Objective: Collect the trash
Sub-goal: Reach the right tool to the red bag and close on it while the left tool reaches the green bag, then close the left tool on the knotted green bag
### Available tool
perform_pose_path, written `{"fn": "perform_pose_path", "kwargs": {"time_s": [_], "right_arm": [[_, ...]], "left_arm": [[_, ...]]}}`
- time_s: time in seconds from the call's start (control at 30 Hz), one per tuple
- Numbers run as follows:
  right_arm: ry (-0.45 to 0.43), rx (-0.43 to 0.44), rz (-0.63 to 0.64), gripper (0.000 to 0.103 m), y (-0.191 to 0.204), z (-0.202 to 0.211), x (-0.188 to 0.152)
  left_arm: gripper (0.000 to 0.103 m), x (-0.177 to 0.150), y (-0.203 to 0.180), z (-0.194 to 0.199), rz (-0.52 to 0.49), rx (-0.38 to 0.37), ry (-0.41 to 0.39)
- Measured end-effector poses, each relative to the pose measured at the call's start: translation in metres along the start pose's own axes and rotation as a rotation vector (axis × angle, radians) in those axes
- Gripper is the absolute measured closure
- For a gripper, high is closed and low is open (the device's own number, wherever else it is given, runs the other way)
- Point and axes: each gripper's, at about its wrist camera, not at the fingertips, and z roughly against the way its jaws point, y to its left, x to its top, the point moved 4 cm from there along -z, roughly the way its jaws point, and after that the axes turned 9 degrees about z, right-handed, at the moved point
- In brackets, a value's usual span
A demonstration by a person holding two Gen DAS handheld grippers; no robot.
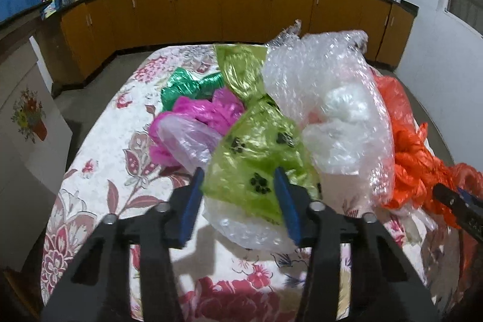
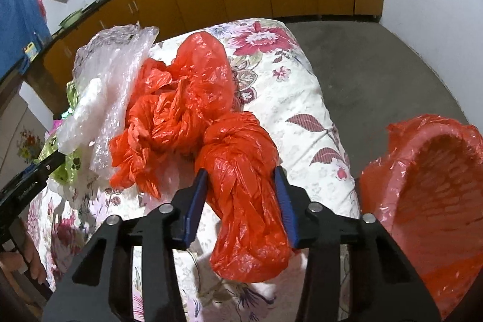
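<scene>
A heap of crumpled plastic bags lies on a table with a floral cloth (image 1: 99,171). My left gripper (image 1: 238,183) has its blue pads against both sides of a lime-green bag (image 1: 256,147) with black paw prints, at the near edge of the heap. My right gripper (image 2: 241,183) is shut on a knotted orange bag (image 2: 241,201), which bulges out below the pads. A bin lined with an orange bag (image 2: 437,186) stands open just right of the right gripper, beside the table (image 2: 302,98).
Clear bubble wrap (image 1: 326,98) towers mid-heap, with pink (image 1: 208,110) and dark green (image 1: 187,86) bags to its left and more orange bags (image 2: 175,98) to its right. A hand (image 2: 27,258) shows at lower left. Orange cabinets (image 1: 241,2) line the far wall.
</scene>
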Motion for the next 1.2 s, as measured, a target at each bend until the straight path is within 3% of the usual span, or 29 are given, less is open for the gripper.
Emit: {"fn": "perform_pose_path", "kwargs": {"time_s": [0.13,0.27,0.77,0.93,1.07,1.2], "right_arm": [[-0.005,0.008,0.005,0.068,-0.002,-0.001,0.0],[-0.021,0.027,0.01,0.076,-0.002,0.002,-0.002],[-0.095,0.065,-0.003,0.08,-0.002,0.046,-0.019],[-0.064,0.073,-0.006,0.08,0.0,0.041,-0.03],[-0.048,0.071,0.0,0.08,0.001,0.037,-0.036],[-0.047,0.072,-0.007,0.08,0.0,0.036,-0.036]], "left_arm": [[0.088,-0.005,-0.002,-0.001,-0.014,-0.009,-0.005],[0.099,-0.008,-0.004,0.011,-0.021,-0.031,-0.035],[0.1,-0.009,0.007,0.073,-0.003,-0.135,-0.135],[0.1,-0.025,0.019,0.064,-0.002,-0.088,-0.087],[0.093,-0.038,0.037,0.053,0.009,-0.028,-0.043],[0.061,-0.034,0.051,0.056,0.045,0.012,-0.056]]}}
